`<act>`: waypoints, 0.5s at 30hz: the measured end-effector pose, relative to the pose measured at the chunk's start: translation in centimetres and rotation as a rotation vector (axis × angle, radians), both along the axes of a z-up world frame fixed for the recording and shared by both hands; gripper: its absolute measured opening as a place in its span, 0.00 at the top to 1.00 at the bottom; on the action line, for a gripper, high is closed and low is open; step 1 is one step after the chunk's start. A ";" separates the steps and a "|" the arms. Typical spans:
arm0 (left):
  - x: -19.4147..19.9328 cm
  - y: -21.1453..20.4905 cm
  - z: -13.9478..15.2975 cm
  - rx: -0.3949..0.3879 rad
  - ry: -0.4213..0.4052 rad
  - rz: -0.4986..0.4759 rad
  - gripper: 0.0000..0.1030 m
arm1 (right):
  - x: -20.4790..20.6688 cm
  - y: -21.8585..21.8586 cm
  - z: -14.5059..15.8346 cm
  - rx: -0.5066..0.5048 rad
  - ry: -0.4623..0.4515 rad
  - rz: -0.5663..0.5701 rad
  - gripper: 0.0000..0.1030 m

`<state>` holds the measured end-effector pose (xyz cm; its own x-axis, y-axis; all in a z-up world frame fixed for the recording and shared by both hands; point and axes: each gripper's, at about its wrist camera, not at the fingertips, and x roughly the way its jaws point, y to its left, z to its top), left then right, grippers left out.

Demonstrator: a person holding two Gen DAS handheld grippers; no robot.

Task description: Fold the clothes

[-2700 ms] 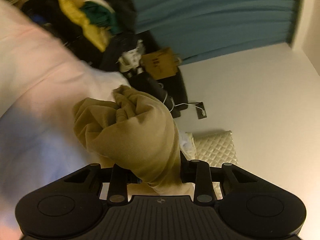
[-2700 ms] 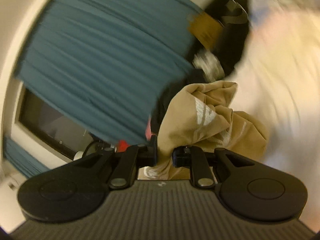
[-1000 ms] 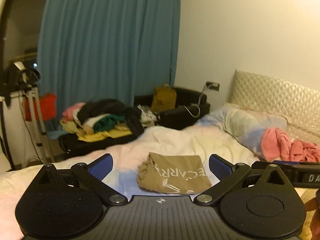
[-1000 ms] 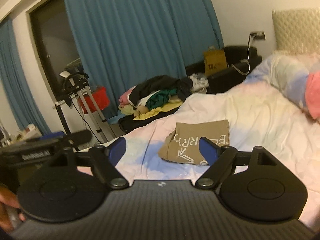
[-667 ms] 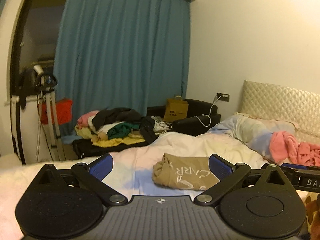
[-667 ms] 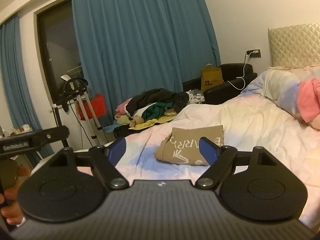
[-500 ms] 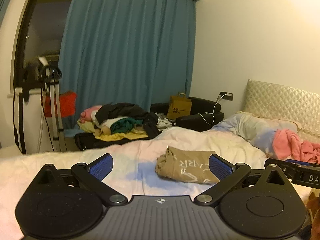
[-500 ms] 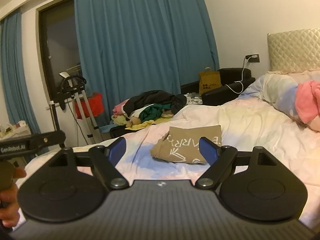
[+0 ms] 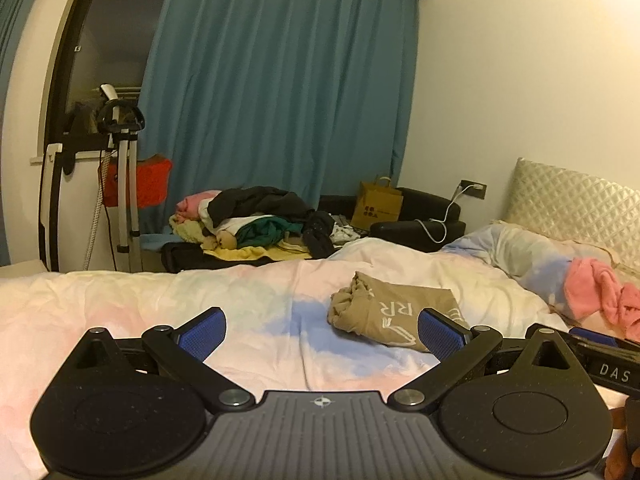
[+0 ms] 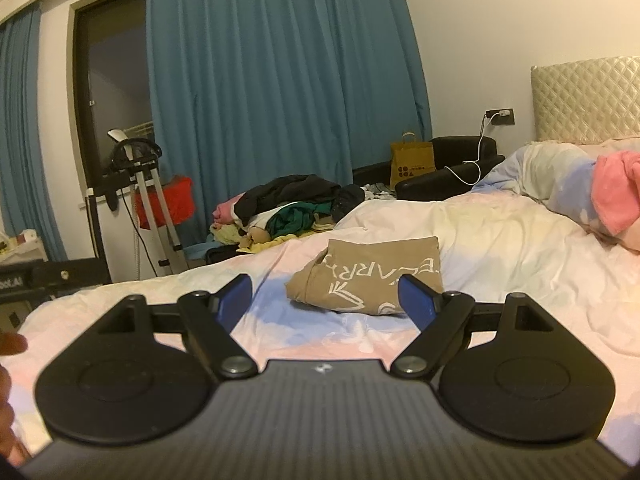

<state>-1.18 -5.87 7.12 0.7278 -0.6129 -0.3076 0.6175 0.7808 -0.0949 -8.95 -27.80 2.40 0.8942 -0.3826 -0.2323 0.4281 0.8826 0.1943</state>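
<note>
Both tools (image 9: 322,330) (image 10: 326,296) wide apart, empty, before folded tan shirt (image 10: 366,280) on duvet (image 10: 500,248)

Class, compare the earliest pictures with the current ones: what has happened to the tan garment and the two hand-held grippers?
Both let go: the left hand-held gripper and right hand-held gripper, earlier clamped on the bunched tan garment, now stand open and apart from it. The garment now lies folded on the bed. The clothes pile is unchanged.
</note>
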 end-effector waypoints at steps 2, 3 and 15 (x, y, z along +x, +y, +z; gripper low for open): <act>-0.1 0.0 -0.4 0.008 -0.003 0.001 0.00 | 0.2 -0.1 -0.3 0.002 0.005 -0.003 0.20; -0.2 0.0 -0.6 0.013 -0.002 0.001 0.00 | 0.3 -0.1 -0.4 0.004 0.008 -0.003 0.20; 0.0 -0.7 -1.5 0.017 0.030 0.001 0.00 | 0.4 0.2 -1.0 0.004 0.033 0.008 0.20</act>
<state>-1.15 -6.58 5.65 0.7185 -0.6068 -0.3398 0.6138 0.7830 -0.1004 -8.55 -27.59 1.40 0.8890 -0.3743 -0.2639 0.4273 0.8852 0.1840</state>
